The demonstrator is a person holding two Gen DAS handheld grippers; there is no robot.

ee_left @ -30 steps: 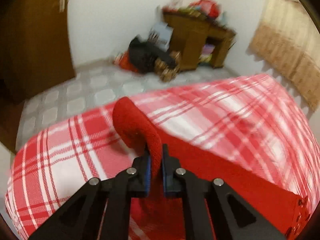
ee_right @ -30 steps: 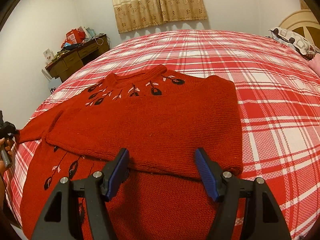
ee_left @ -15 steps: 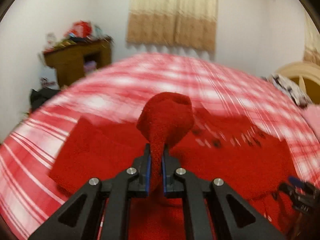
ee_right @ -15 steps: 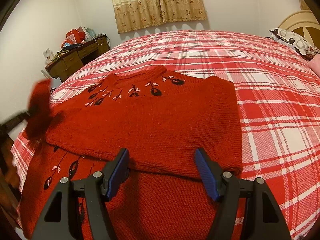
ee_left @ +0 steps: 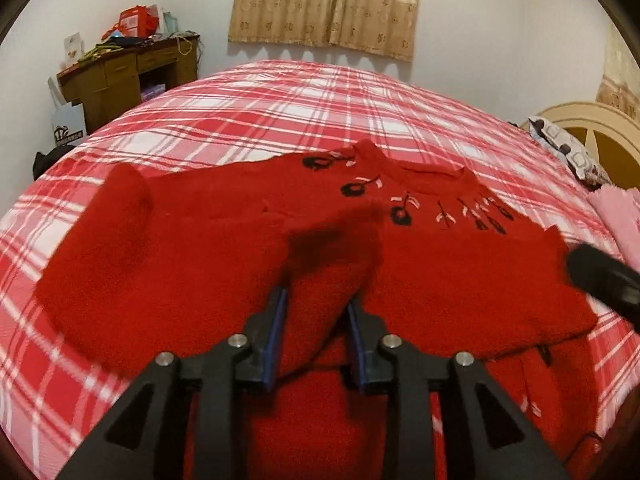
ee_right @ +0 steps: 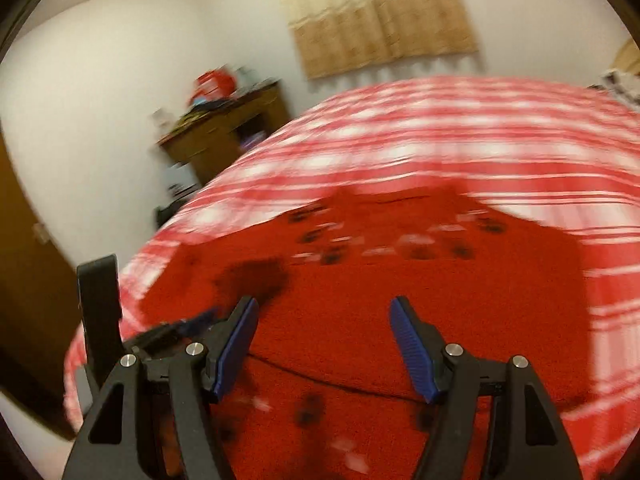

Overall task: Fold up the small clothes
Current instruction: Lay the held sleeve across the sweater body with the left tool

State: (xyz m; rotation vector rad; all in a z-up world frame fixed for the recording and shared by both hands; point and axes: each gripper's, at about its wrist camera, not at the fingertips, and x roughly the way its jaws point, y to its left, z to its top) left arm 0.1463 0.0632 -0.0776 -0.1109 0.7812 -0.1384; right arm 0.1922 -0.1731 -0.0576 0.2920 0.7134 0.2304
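A red knit sweater point(ee_left: 440, 272) with black and pink embroidery at the neck lies partly folded on the plaid bed; it also shows blurred in the right wrist view point(ee_right: 400, 292). My left gripper point(ee_left: 316, 312) has its jaws parted, with the red sleeve cuff point(ee_left: 332, 268) lying loosely between them over the sweater's body. My right gripper point(ee_right: 324, 340) is open and empty above the sweater's lower part. The left gripper's body point(ee_right: 100, 312) shows at the left edge of the right wrist view, and the right gripper's body point(ee_left: 600, 280) at the right edge of the left wrist view.
The bed has a red and white plaid cover point(ee_left: 280, 112). A cluttered wooden desk point(ee_left: 128, 76) stands at the back left, a curtain point(ee_left: 324, 4) on the far wall, a pillow point(ee_left: 568, 148) and a pink cloth point(ee_left: 616, 216) at the right.
My left gripper swung the sleeve over the sweater's body and opened its jaws. My right gripper moved, so its view is now blurred and turned left.
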